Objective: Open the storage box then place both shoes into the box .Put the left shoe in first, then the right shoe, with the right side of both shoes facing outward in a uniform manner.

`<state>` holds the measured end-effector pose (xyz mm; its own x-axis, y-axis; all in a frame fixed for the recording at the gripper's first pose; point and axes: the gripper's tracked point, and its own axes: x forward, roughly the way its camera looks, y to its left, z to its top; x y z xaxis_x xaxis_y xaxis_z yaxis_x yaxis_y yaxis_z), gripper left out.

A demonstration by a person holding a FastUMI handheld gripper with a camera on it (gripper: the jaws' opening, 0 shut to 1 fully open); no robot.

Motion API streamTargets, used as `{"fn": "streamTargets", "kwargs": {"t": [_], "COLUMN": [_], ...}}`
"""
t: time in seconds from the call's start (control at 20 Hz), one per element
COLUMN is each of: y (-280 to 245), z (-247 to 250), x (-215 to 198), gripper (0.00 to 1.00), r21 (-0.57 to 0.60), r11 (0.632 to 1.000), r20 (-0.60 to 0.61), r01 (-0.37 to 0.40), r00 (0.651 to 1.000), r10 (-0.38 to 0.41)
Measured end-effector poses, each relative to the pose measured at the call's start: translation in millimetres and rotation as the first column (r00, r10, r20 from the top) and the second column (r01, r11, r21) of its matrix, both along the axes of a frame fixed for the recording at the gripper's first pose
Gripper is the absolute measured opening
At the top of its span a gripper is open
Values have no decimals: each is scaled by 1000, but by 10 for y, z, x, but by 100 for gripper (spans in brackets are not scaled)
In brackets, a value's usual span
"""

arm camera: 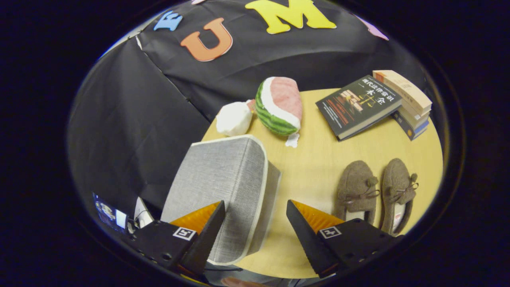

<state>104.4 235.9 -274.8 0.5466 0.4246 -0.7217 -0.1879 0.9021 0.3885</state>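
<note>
Hand-held gripper (255, 207): fingers spread, grasping nothing. Closed grey storage box (223, 187) at table (314, 167) left edge; two brown shoes (376, 193) right; watermelon toy (279, 104), books (382, 101) far edge.

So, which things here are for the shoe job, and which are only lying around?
For the job: box, lid shut; left shoe; right shoe; gripper, fingers open, above the box's near edge.

Lying about: watermelon toy, white toy, black book, book stack.
</note>
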Motion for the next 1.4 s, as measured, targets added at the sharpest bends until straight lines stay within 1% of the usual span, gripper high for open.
{"fn": "streamTargets", "kwargs": {"t": [0.1,0.2,0.25,0.4,0.6,0.7,0.85,1.0,1.05,1.1,1.15,1.2,1.35,1.4], "y": [-3,41,42,48,45,30,25,60,114,133,130,133,172,176], "z": [-8,-48,-64,-96,-152,-142,-134,-151,-162,-175,-179,-183,-176,-180], "x": [53,34,34,27,5,2,-7,19,-13,-22,-9,21,11,14], "gripper": [96,96,96,95,94,94,94,94,94,90,87,86,75,72], "r21": [4,24,41,132,254,281,278,274,286,297,309,329,388,398], "r11": [1000,999,998,991,965,957,958,961,958,955,951,944,921,916], "r20": [0,-39,-58,-147,-239,-245,-235,-232,-245,-264,-280,-292,-326,-328], "r01": [-9,-41,-38,-3,61,72,62,39,21,8,12,20,42,56], "r00": [1000,998,997,989,971,970,972,972,968,962,957,953,941,941], "r10": [9,42,41,22,1,-1,5,27,52,74,79,81,94,84]}}
